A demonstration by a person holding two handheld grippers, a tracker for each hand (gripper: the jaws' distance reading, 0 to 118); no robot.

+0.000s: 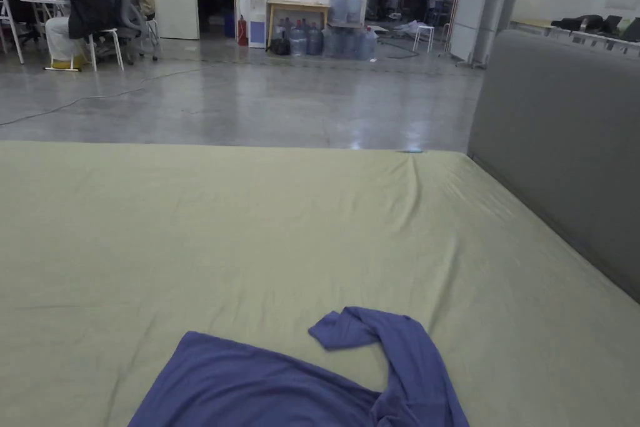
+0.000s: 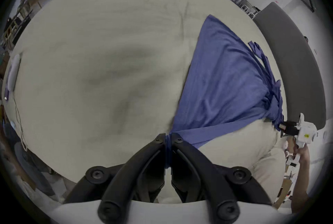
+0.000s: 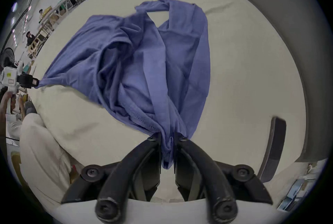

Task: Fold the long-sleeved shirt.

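- The bed, covered in pale green, is stretching wide.
- The blue shirt is lying crumpled at its six o'clock edge, one sleeve curling toward one o'clock.
- The left gripper is pinching a bunched corner.
- The right gripper is squeezing gathered, wrinkled fabric.

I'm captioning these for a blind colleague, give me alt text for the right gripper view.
The right tool is shut on a bunched corner of a crumpled blue long-sleeved shirt over a pale green bed sheet; at far left, the left tool grips another corner.
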